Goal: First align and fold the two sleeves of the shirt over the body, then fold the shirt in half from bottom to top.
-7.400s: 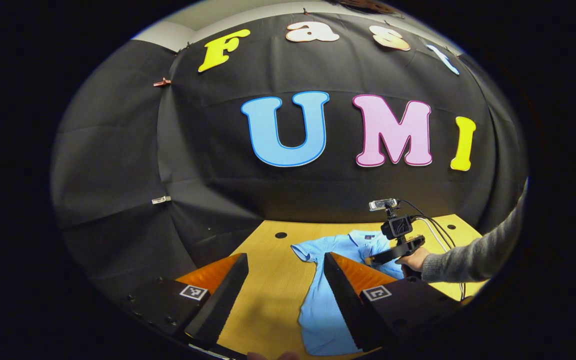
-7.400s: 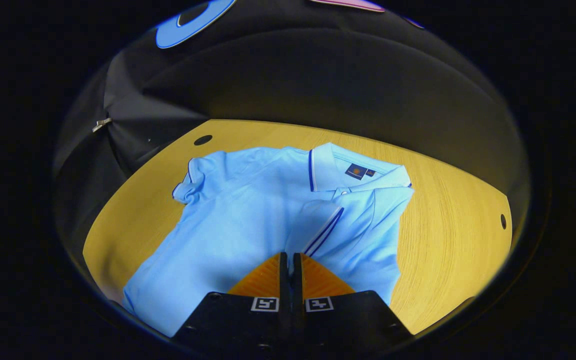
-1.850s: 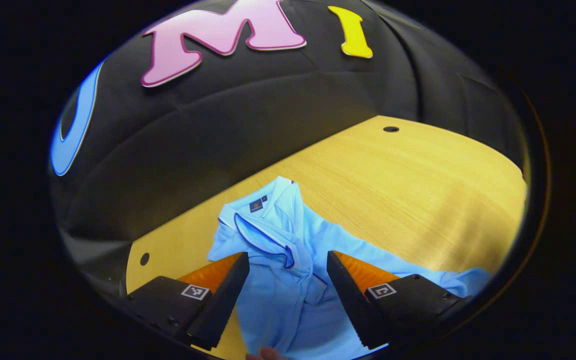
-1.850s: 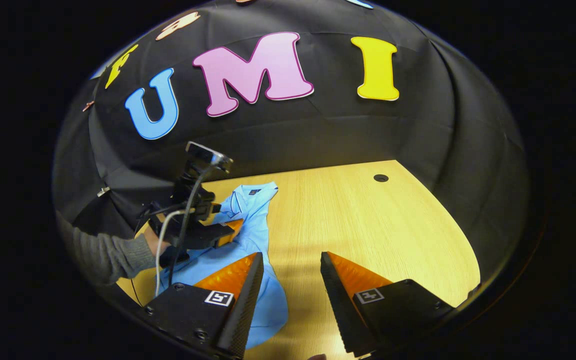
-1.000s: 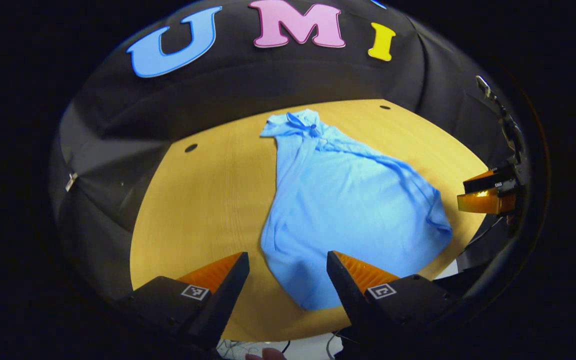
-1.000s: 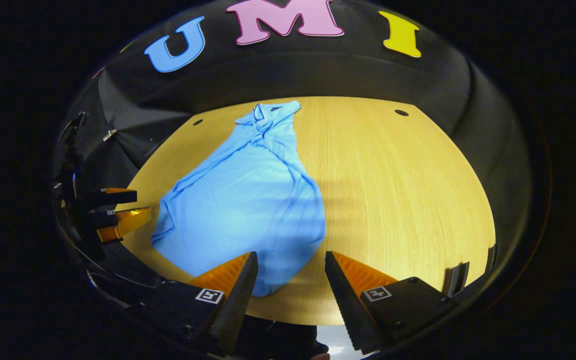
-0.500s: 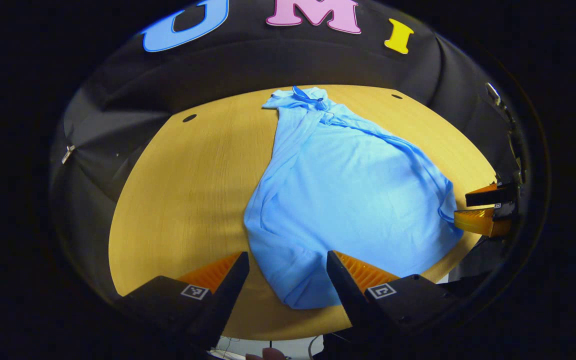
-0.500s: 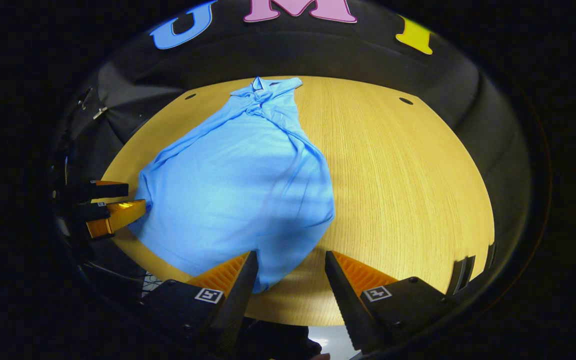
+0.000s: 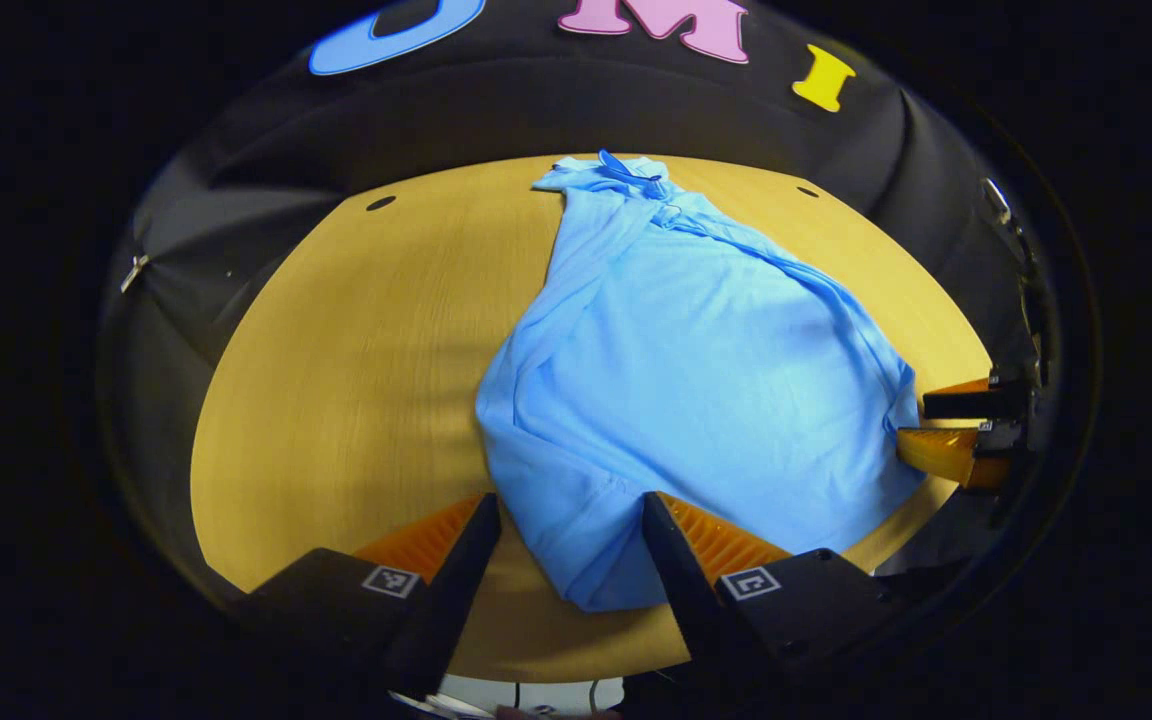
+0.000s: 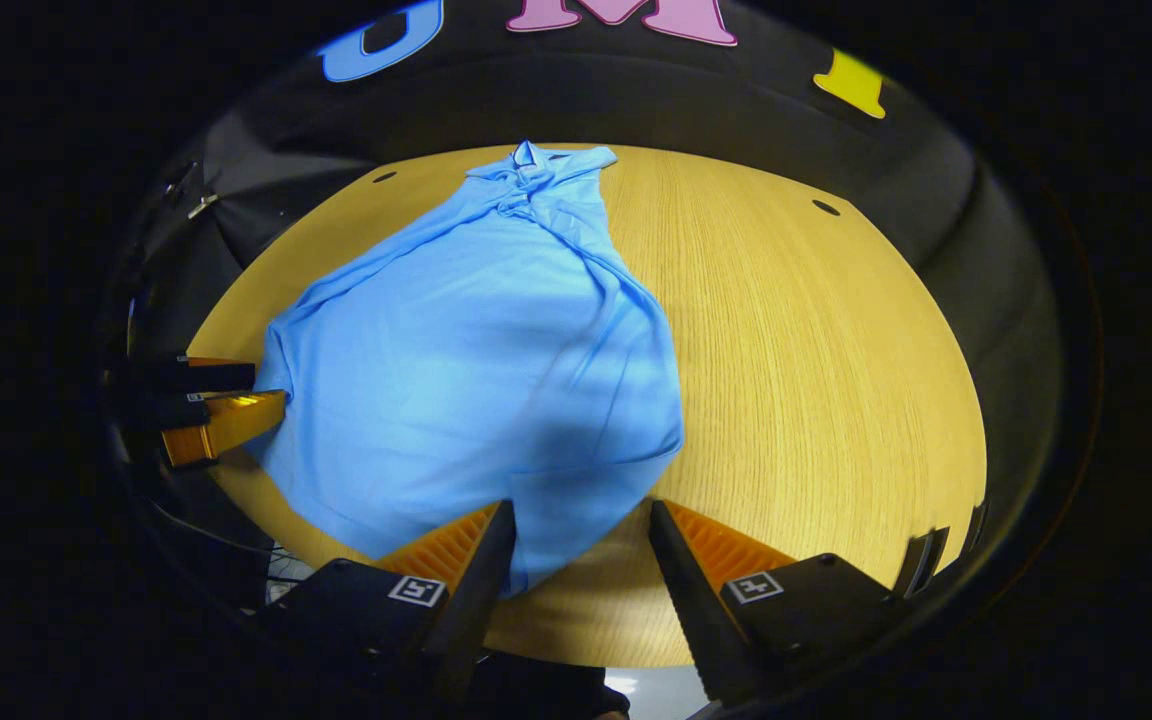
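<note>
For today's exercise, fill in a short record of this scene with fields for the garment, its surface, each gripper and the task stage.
garment: light blue shirt, sleeves folded in, collar at the far end
surface: wooden table
left gripper: open, bottom hem corner between its fingers
right gripper: open, at the other hem corner
stage: sleeves folded over the body; bottom-to-top fold not yet done

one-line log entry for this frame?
phase: sleeves folded, bottom fold pending | shirt: flat on table | left hand-held gripper: open at hem corner | right hand-held gripper: open at hem corner
</note>
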`<state>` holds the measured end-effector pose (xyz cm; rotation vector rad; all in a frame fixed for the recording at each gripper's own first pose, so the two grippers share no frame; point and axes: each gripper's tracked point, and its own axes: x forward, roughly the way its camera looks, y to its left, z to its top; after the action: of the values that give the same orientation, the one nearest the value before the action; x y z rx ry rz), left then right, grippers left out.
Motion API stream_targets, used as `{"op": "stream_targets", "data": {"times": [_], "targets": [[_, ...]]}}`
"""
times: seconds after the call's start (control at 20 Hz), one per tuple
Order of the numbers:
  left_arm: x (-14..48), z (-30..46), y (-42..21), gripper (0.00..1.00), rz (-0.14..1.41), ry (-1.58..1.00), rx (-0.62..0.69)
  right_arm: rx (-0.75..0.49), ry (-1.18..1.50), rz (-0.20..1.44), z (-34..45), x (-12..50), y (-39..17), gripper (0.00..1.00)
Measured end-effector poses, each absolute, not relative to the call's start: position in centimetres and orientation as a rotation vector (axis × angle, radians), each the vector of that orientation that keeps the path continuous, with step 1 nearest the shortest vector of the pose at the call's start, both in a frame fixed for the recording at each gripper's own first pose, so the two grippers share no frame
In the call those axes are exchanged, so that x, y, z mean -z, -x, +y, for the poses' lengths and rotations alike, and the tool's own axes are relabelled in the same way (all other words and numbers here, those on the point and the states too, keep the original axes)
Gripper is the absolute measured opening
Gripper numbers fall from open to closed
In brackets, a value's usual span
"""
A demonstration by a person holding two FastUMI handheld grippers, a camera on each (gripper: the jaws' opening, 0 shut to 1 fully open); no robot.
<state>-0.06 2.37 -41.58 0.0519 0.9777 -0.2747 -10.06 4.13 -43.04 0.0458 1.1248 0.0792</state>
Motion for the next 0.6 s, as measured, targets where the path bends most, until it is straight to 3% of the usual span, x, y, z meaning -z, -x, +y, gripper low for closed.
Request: {"op": "stream_targets", "data": {"times": [0.05,0.1,0.15,0.25,0.35,0.4,0.45,0.6], "targets": [[41.6,2.0,0.2,0.88,0.976,-0.058,0.29,-0.095,-0.047,1.125,4.3,43.0,10.0,0.8],[41.5,1.6,0.3,0.77,0.976,-0.063,0.305,-0.109,-0.042,1.122,4.6,43.1,10.0,0.8],[41.5,1.1,0.3,0.62,0.975,-0.07,0.32,-0.112,-0.041,1.119,4.7,43.1,10.0,0.59],[41.4,0.4,0.4,0.31,0.972,-0.062,0.326,-0.128,-0.058,1.115,5.2,43.4,9.7,0.49],[41.3,0.2,0.3,0.14,0.976,-0.025,0.313,-0.122,-0.096,1.122,5.3,43.2,9.6,0.18],[41.3,0.2,0.3,0.1,0.979,0.001,0.308,-0.114,-0.114,1.124,5.0,43.2,9.7,0.19],[41.2,0.2,0.3,0.07,0.984,0.034,0.303,-0.109,-0.132,1.121,5.0,43.1,9.7,0.05],[41.1,0.6,0.1,0.07,0.982,0.091,0.281,-0.105,-0.148,1.085,4.9,43.1,9.4,0.05]]}}
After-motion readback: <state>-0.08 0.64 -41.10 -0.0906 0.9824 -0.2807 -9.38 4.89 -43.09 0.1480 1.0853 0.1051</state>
